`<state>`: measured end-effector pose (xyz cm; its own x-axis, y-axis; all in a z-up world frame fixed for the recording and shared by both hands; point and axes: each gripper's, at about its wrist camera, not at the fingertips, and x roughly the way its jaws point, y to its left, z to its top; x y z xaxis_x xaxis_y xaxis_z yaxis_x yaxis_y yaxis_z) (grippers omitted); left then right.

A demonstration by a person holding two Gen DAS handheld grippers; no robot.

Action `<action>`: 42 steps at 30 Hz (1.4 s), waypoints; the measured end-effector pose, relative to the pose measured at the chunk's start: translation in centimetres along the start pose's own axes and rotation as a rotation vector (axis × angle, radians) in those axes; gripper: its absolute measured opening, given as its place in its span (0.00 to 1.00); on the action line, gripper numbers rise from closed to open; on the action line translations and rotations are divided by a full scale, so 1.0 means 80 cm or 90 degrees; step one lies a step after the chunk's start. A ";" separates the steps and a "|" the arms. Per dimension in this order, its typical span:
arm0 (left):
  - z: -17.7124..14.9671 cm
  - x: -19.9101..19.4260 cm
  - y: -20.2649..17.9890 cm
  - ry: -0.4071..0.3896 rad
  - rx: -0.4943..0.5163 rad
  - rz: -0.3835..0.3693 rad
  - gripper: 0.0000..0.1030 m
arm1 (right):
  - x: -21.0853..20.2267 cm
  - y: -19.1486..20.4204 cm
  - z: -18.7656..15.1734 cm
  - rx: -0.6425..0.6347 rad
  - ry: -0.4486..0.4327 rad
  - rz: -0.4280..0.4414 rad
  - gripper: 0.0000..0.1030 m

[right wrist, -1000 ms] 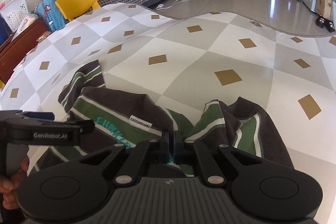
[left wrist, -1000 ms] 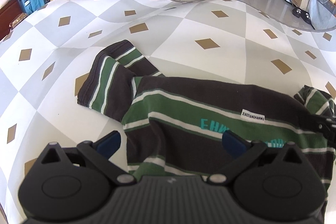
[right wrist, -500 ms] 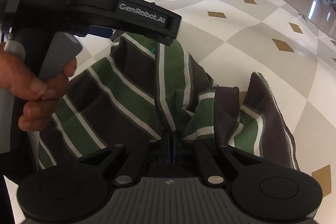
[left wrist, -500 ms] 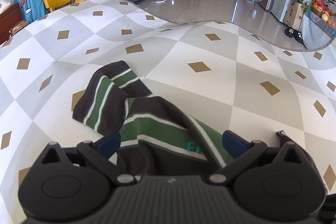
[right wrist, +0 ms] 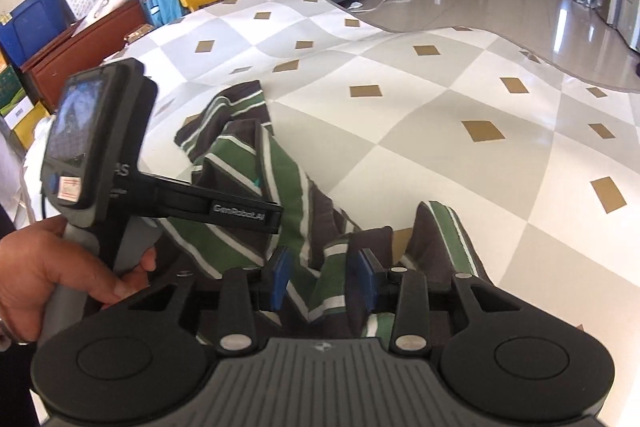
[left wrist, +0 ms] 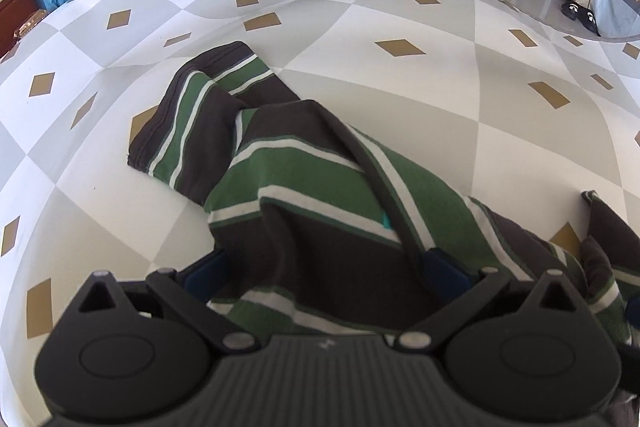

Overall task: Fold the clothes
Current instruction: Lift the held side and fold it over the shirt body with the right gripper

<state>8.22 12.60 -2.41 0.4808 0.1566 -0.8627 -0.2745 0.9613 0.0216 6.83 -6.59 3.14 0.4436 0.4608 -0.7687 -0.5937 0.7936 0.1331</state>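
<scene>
Blue pads of the right gripper [right wrist: 320, 281] are standing partly apart, its jaws having just been opening; a ridge of the striped shirt [right wrist: 256, 195] is sitting between them, with the pads looking clear of it on both sides, so I judge the hold released; just beyond these jaws the cloth is humping up in loose folds, and further out a sleeve is trailing away across the counter [right wrist: 440, 115]; to the left of the jaws a hand [right wrist: 52, 271] is gripping the handle of the left gripper [left wrist: 322, 273], whose jaws are spread wide over the shirt [left wrist: 320, 211], with the fabric rising between the pads and no pinch that I can see; just ahead of those jaws a dark seam is running up the green-and-brown stripes, beyond it the folded sleeve is lying flat, and past that only the diamond-patterned cover of the counter [left wrist: 400, 87] is showing.

Judging by how it is draping and bunching, the shirt is going to handle as light, soft and limp, sliding easily on the smooth cover and sagging wherever it is unsupported; a hem, seam or sleeve edge, where the layers are doubled, is looking like the surest place to take hold.
</scene>
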 end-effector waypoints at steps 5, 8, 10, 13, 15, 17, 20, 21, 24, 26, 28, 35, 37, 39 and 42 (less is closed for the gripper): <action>0.001 0.001 0.003 0.008 -0.010 -0.007 1.00 | 0.022 -0.011 -0.004 0.035 0.026 -0.017 0.37; 0.002 0.002 0.004 0.011 -0.013 -0.009 1.00 | 0.029 -0.015 -0.006 0.056 0.027 -0.017 0.37; 0.002 0.002 0.004 0.012 -0.013 -0.010 1.00 | 0.031 -0.016 -0.006 0.066 0.031 -0.018 0.37; 0.002 0.002 0.004 0.013 -0.014 -0.010 1.00 | 0.034 -0.018 -0.006 0.077 0.039 -0.021 0.26; 0.003 0.001 0.004 0.014 -0.015 -0.009 1.00 | 0.031 -0.020 -0.005 0.075 0.036 -0.028 0.14; 0.003 0.001 0.003 0.013 -0.014 -0.007 1.00 | 0.023 -0.022 -0.003 0.078 0.021 -0.035 0.11; 0.004 -0.003 0.001 0.006 -0.009 -0.003 1.00 | 0.005 -0.026 0.003 0.084 -0.017 -0.045 0.10; 0.004 -0.004 0.000 0.002 -0.007 -0.002 1.00 | -0.004 -0.026 0.006 0.085 -0.033 -0.050 0.10; 0.006 -0.010 -0.001 -0.009 -0.008 -0.005 1.00 | -0.031 -0.027 0.015 0.087 -0.085 -0.055 0.10; 0.008 -0.015 -0.001 -0.016 -0.011 -0.009 1.00 | -0.049 -0.023 0.019 0.077 -0.115 -0.047 0.10; 0.010 -0.021 -0.001 -0.023 -0.013 -0.012 1.00 | -0.067 -0.016 0.021 0.059 -0.138 -0.036 0.10; 0.028 -0.052 0.017 -0.089 -0.043 -0.022 1.00 | -0.097 0.023 0.001 -0.018 -0.127 0.022 0.10; 0.030 -0.055 0.020 -0.098 -0.044 -0.020 1.00 | -0.097 0.035 -0.012 -0.038 -0.109 0.037 0.10; 0.028 -0.055 0.021 -0.099 -0.043 -0.018 1.00 | -0.095 0.047 -0.025 -0.058 -0.089 0.050 0.10; 0.022 -0.050 0.019 -0.094 -0.025 -0.008 1.00 | -0.087 0.062 -0.046 -0.084 -0.059 0.059 0.10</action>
<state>7.30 13.80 1.98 0.6004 0.1786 -0.7795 -0.2990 0.9542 -0.0117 -1.67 -7.28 6.82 0.4391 0.5691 -0.6952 -0.7148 0.6900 0.1134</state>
